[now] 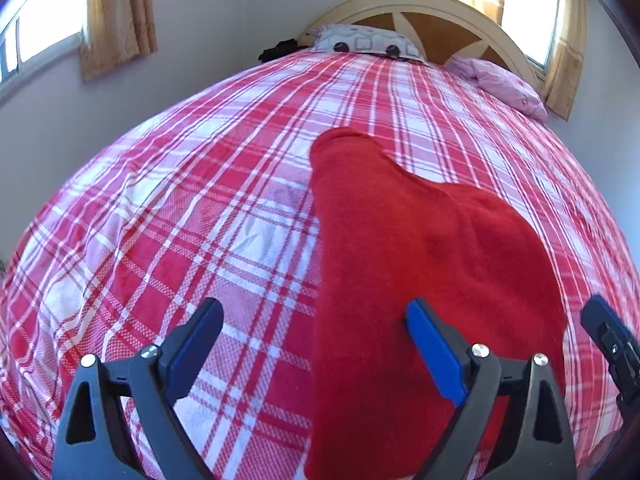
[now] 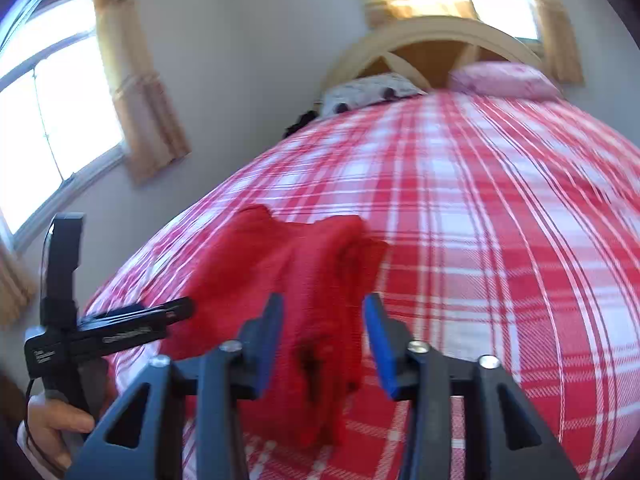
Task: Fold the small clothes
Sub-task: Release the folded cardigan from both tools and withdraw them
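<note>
A small red garment (image 1: 420,248) lies spread on the plaid bed cover (image 1: 180,200), narrow end toward the headboard. My left gripper (image 1: 314,308) stands wide open low over the garment's near left edge. Its right finger (image 1: 434,352) is over the cloth and its left finger (image 1: 196,340) over bare cover; neither pad presses anything. In the right wrist view the red garment (image 2: 312,272) looks bunched and creased. My right gripper (image 2: 323,320) hovers over it, jaws part-way apart, with the cloth showing between the pads and no visible pinch. One right-gripper finger (image 1: 608,332) shows just right of the cloth.
The bed runs to a curved wooden headboard (image 1: 432,12) with a patterned pillow (image 1: 368,42) and a pink pillow (image 1: 504,80). A dark item (image 1: 278,50) sits at the far left corner. Curtained windows flank the bed. A hand (image 2: 56,428) holds the left gripper's black frame (image 2: 120,328).
</note>
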A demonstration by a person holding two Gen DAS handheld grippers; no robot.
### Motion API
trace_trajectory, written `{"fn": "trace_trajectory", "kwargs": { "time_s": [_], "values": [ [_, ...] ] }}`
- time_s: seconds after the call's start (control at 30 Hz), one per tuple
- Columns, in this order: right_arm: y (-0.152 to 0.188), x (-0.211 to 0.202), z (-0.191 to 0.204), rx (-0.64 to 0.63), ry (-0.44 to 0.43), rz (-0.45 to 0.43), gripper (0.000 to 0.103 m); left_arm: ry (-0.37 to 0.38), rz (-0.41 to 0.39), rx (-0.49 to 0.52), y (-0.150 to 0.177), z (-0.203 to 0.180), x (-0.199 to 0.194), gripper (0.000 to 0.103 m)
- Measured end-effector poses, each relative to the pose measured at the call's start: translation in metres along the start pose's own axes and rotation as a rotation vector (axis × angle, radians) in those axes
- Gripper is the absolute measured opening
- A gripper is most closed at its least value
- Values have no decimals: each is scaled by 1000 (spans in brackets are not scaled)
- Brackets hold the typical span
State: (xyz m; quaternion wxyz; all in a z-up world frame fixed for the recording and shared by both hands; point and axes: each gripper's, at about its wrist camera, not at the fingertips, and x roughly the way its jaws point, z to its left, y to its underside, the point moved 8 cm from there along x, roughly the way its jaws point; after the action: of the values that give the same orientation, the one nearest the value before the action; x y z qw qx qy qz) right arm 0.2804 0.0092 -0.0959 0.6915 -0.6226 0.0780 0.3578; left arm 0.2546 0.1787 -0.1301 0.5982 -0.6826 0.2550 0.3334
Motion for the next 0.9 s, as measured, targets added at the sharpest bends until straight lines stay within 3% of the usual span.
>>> {"fn": "trace_trajectory", "kwargs": {
  "time_s": [0.1,0.23,0.37,0.43,0.63,0.73,0.8,0.9],
  "values": [
    [15,12,10,-35,-5,64,38,-35,13,43,5,-6,4,96],
    [58,38,-1,6,37,218,38,-80,-4,79,16,-6,6,97],
    [66,23,-10,83,7,198,38,-82,6,64,23,-5,3,99],
    [60,5,-11,120,-17,149,38,-99,3,73,26,-7,-3,99],
    [33,-67,-13,148,59,-23,40,-102,-21,111,39,-21,-26,98],
    [21,-103,-6,141,94,-117,52,-54,-51,90,44,-27,-45,98],
    [10,-125,-3,124,125,-199,67,-42,-75,90,45,-29,-58,98],
    [-3,-169,8,78,165,-335,73,-41,-122,99,45,-31,-82,98]
  ]
}}
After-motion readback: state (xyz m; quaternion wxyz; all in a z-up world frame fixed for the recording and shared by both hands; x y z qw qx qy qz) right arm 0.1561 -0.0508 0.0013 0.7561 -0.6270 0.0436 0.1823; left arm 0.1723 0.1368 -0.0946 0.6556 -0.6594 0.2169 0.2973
